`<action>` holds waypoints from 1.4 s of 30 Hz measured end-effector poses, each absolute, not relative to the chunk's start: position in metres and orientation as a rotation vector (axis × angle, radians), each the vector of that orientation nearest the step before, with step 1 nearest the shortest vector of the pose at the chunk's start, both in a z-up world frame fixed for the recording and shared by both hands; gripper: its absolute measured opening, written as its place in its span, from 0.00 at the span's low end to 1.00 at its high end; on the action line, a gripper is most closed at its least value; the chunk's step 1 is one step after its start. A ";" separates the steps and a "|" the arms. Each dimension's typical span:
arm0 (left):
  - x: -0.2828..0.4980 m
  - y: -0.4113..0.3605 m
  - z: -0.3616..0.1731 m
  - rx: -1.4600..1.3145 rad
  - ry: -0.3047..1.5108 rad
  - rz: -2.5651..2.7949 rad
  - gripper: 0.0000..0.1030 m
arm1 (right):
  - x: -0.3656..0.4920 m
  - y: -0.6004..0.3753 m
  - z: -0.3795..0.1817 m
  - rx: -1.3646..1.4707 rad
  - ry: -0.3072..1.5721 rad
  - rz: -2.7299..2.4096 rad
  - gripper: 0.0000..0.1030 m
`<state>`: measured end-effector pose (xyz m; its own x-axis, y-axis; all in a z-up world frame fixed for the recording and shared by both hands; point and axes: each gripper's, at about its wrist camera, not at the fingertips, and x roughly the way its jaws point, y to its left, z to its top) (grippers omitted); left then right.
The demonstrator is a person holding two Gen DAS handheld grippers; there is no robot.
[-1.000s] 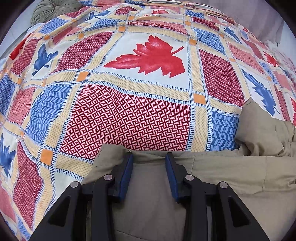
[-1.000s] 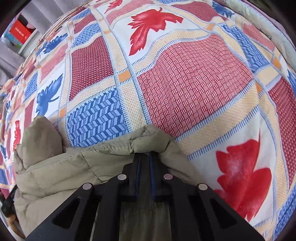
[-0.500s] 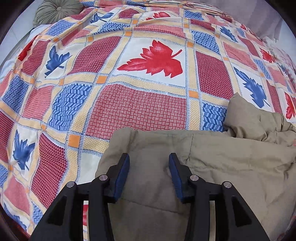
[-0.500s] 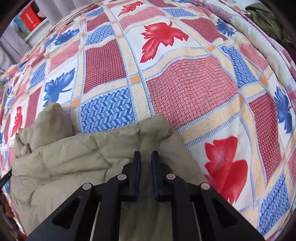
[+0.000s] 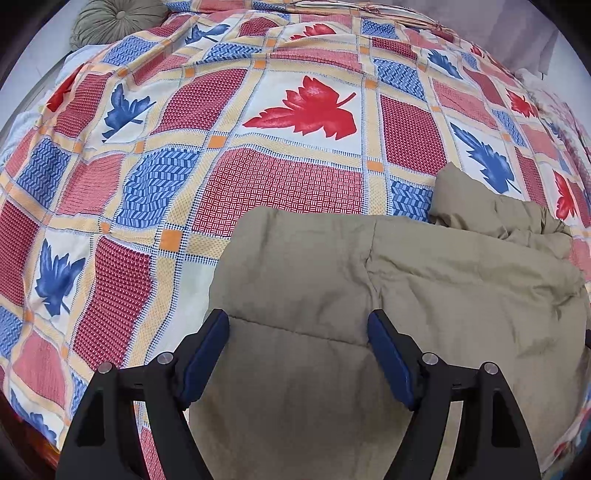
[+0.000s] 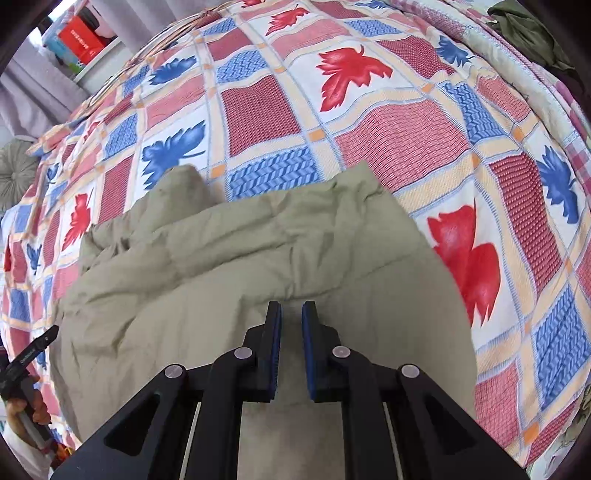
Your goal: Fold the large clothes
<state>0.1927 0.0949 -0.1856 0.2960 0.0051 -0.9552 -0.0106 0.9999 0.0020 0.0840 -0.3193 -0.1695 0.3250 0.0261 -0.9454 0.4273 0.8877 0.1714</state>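
A khaki padded jacket (image 5: 369,295) lies folded on the patterned bedspread (image 5: 288,177); it also shows in the right wrist view (image 6: 240,266). A bunched part, perhaps the hood or a sleeve (image 5: 480,199), sticks out at its far right edge. My left gripper (image 5: 297,332) is open wide and empty, raised over the jacket's left part. My right gripper (image 6: 291,317) hovers over the jacket's right part, its jaws a narrow gap apart with nothing between them.
A round green cushion (image 5: 110,18) lies at the bed's far left corner. A dark green garment (image 6: 528,29) lies at the far right edge. Shelves with a red box (image 6: 79,37) stand beyond the bed. The other gripper's handle (image 6: 29,354) shows at the left.
Both grippers have let go of the jacket's edge and pulled back and up. The left jaws opened wider; the right jaws parted slightly. The jacket now lies flat.
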 end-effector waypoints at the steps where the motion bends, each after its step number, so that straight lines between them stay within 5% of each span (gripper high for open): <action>1: 0.190 0.095 -0.185 -0.001 1.272 0.013 1.00 | 0.082 -0.316 -0.169 0.432 1.226 -0.269 0.13; 20: 0.124 0.106 -0.176 -0.069 1.359 -0.041 1.00 | 0.052 -0.247 -0.168 0.468 1.331 -0.152 0.15; 22: 0.118 0.110 -0.178 -0.052 1.352 -0.017 1.00 | 0.049 -0.235 -0.167 0.454 1.337 -0.140 0.25; 24: 0.114 0.114 -0.182 -0.062 1.373 -0.035 1.00 | 0.046 -0.223 -0.164 0.439 1.328 -0.131 0.55; 25: 0.113 0.117 -0.184 -0.082 1.389 -0.055 1.00 | 0.045 -0.218 -0.163 0.436 1.323 -0.124 0.58; 31: 0.104 0.129 -0.182 -0.126 1.386 -0.078 1.00 | 0.047 -0.186 -0.162 0.405 1.347 -0.056 0.60; 36: 0.104 0.139 -0.183 -0.153 1.380 -0.078 1.00 | 0.050 -0.168 -0.165 0.443 1.353 -0.009 0.78; 42: 0.103 0.150 -0.186 -0.198 1.378 -0.091 1.00 | 0.050 -0.156 -0.165 0.486 1.337 0.038 0.85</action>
<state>0.1031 0.1499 -0.1857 0.1916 -0.1801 -0.9648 -0.0515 0.9798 -0.1931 0.0497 -0.1560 -0.1651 0.2469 0.3005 -0.9213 0.2472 0.8997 0.3597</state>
